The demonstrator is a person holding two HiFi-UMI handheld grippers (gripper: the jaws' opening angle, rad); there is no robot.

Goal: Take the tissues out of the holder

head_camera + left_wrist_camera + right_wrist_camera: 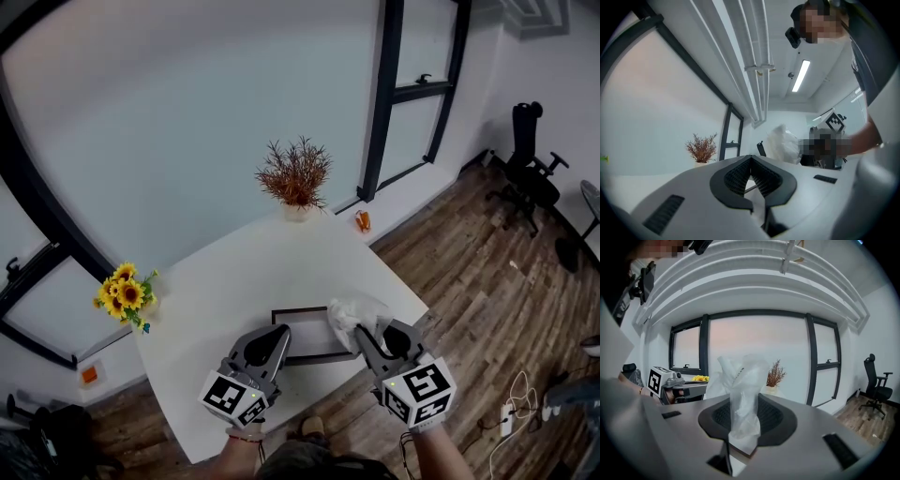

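Looking down from the head camera, I have both tongs low over the near edge of the white table (pixel 253 272). My right gripper (pixel 361 339) is clamped on a crumpled white tissue (pixel 350 315). In the right gripper view the sheet stands up between the dark ribbed pads, pinched at its middle, with a loose end hanging below them. From above, the tissue shows over the right end of the holder (pixel 300 311), a flat dark-framed rectangle lying on the table between the two grippers; whether its lower end touches the holder I cannot tell. My left gripper (pixel 279 335) sits at the holder's left end, and the left gripper view shows its jaws brought together at the tips with nothing between them. A dried plant (pixel 294 176) in a pale pot stands at the table's far edge, sunflowers (pixel 125 292) at the left corner, and a small orange object (pixel 362 220) at the far right corner. A black office chair (pixel 530 159) stands well apart on the wood floor (pixel 469 272)
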